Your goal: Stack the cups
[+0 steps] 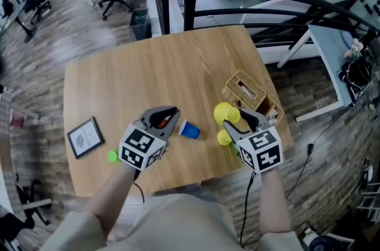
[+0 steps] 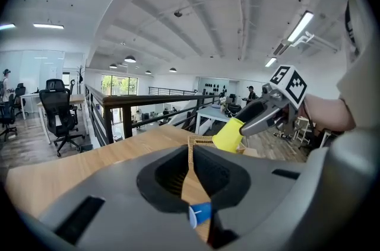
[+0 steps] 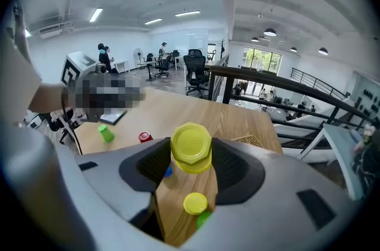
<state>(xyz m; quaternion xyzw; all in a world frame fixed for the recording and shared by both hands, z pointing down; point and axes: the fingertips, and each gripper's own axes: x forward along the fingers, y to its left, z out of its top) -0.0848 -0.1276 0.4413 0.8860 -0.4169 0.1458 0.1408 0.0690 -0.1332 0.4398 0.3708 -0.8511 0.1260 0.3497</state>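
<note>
The right gripper (image 1: 237, 118), above the table's (image 1: 178, 66) near right part, has its jaws clamped on a big yellow cup (image 3: 191, 148), whose base faces that gripper's camera. The left gripper (image 1: 168, 116), jaws together and empty, hovers just left of a blue cup (image 1: 190, 130) lying on its side. Below the held cup stands a small yellow cup (image 1: 224, 137); something green beside it is mostly hidden.

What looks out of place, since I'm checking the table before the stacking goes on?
The blue cup lies on its side on the table rather than standing. The large yellow cup is off the table, gripped in the right tongs. Nothing looks spilled or damaged.
</note>
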